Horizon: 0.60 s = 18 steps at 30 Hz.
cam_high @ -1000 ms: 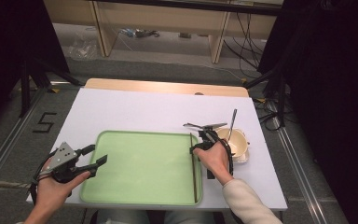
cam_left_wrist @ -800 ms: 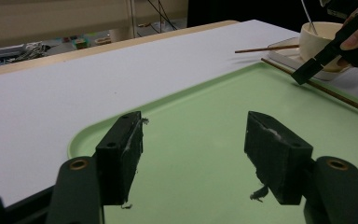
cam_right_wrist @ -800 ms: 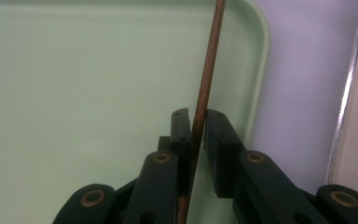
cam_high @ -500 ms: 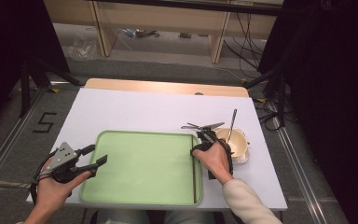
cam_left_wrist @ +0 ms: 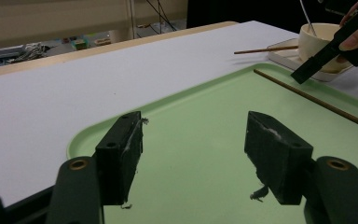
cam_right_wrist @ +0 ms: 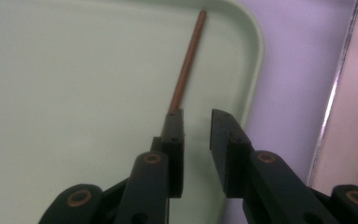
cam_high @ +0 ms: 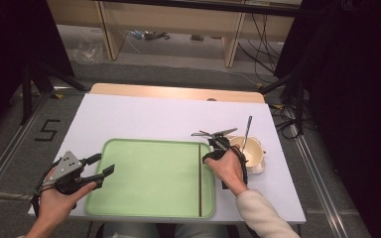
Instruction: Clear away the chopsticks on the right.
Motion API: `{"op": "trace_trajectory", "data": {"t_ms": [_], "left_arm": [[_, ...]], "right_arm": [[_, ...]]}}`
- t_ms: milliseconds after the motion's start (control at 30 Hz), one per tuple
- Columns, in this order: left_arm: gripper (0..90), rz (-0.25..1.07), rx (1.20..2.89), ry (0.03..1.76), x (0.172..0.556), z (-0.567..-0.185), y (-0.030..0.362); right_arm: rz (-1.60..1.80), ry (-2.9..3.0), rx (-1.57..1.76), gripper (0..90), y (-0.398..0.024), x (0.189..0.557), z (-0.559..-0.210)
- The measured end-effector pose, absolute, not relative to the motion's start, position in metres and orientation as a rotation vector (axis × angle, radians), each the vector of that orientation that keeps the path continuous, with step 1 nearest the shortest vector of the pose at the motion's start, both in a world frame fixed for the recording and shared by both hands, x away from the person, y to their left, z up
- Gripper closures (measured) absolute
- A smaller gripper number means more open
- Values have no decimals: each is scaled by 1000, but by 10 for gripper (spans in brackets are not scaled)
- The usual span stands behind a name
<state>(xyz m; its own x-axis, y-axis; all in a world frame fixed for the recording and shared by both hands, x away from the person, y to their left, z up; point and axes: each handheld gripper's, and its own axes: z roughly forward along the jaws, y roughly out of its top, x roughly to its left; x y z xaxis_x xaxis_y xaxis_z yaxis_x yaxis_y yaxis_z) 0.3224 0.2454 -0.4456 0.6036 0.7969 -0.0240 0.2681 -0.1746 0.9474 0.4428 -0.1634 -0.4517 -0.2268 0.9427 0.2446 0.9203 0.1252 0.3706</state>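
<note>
A brown chopstick (cam_high: 199,183) lies along the right side of the green tray (cam_high: 149,198). My right gripper (cam_high: 207,157) hovers over its far part. In the right gripper view the chopstick (cam_right_wrist: 186,65) runs out from behind the left jaw of my right gripper (cam_right_wrist: 196,116). Its jaws have just been opening and the gap between them holds nothing. My left gripper (cam_high: 101,171) stands open over the tray's left edge, and in the left gripper view nothing is between the jaws of my left gripper (cam_left_wrist: 196,126). A second chopstick (cam_high: 213,133) rests on the small white tray (cam_high: 258,168).
A cream bowl (cam_high: 248,148) with a metal spoon (cam_high: 247,130) in it stands on the small white tray, right of the green tray. The white tabletop (cam_high: 144,119) stretches beyond the tray. The table's edges are near on the left and right.
The right gripper's jaws have parted over the chopstick, which now lies straight on the tray. The left hand and gripper have stayed where they were.
</note>
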Motion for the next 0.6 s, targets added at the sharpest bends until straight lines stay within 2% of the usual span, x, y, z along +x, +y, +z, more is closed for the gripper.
{"op": "trace_trajectory", "data": {"t_ms": [400,433,500,600], "left_arm": [[368,600,1730,881,322,-446,245],[368,600,1730,880,322,-446,245],[368,602,1734,875,323,-446,245],[368,598,1733,880,323,-446,245]], "right_arm": [[744,2321,1845,726,-164,444,-444],[759,2343,1718,720,-168,446,-445],[758,2335,1740,697,-166,446,-441],[722,2389,1572,625,-165,448,-435]]}}
